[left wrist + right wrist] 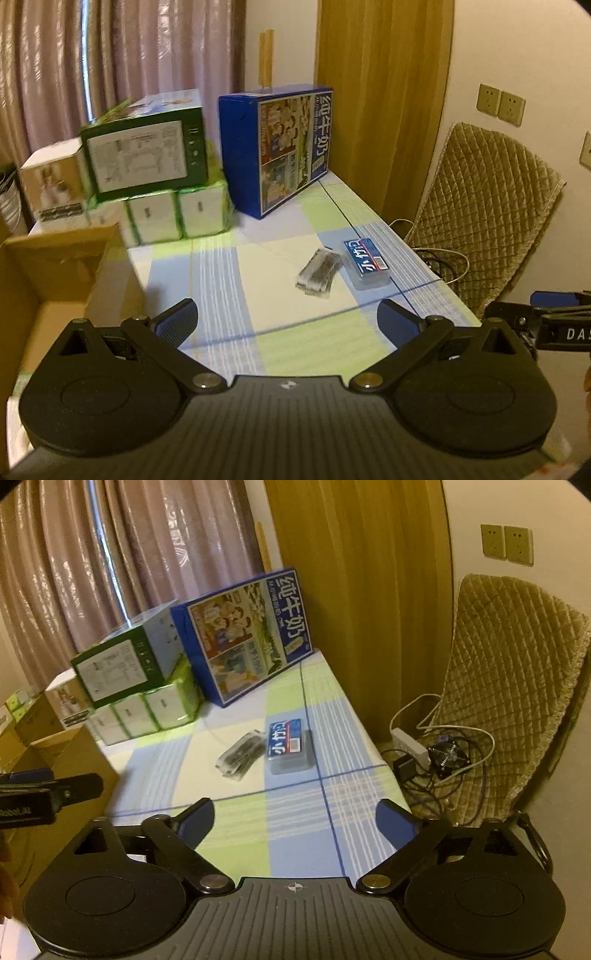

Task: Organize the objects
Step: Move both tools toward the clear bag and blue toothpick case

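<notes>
Checked tablecloth (229, 280) | clear packet (318, 272) contents blurred | left gripper (287, 317) spread | right gripper (295, 821) spread

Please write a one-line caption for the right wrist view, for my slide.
Open right gripper hovers over a checked tablecloth, facing a small blue-labelled plastic case beside a clear packet.

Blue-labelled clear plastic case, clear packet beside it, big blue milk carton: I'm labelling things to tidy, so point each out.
blue-labelled clear plastic case (287, 741), right wrist view, on its blue label.
clear packet (242, 755), right wrist view, on its middle.
blue milk carton (291, 147), left wrist view, on its printed front.
</notes>
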